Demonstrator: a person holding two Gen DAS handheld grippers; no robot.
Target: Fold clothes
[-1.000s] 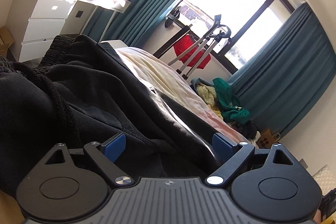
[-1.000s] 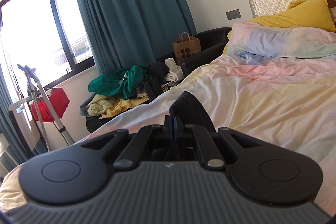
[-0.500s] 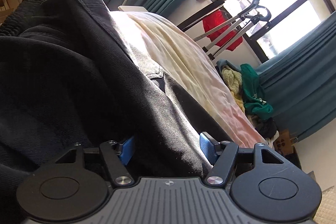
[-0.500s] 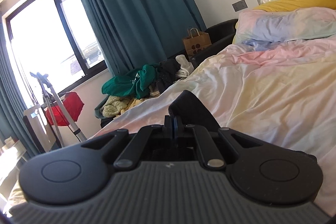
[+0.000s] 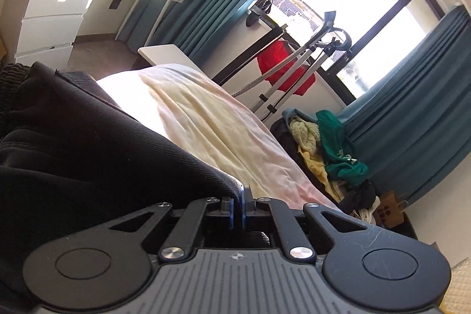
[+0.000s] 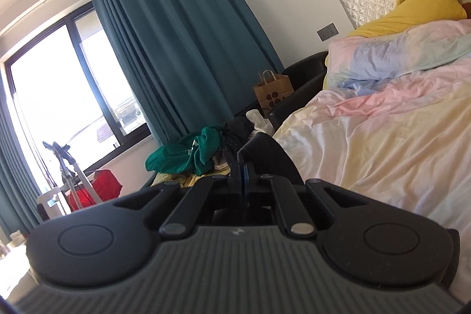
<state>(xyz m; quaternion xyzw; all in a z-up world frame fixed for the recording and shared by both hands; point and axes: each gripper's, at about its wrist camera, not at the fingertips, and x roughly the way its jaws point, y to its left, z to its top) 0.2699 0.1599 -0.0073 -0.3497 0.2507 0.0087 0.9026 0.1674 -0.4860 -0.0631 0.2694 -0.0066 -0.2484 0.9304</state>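
Garment: black, heaped on bed by its foot edge. Left claw clamped on a fold at its rim, right claw clamped on another dark edge; probably pinched at two points to lift and spread it.

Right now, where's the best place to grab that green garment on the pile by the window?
Probably pinch the green garment at its raised fold on top, coming from above: it lies crumpled over other clothes, so a low side approach would snag them.
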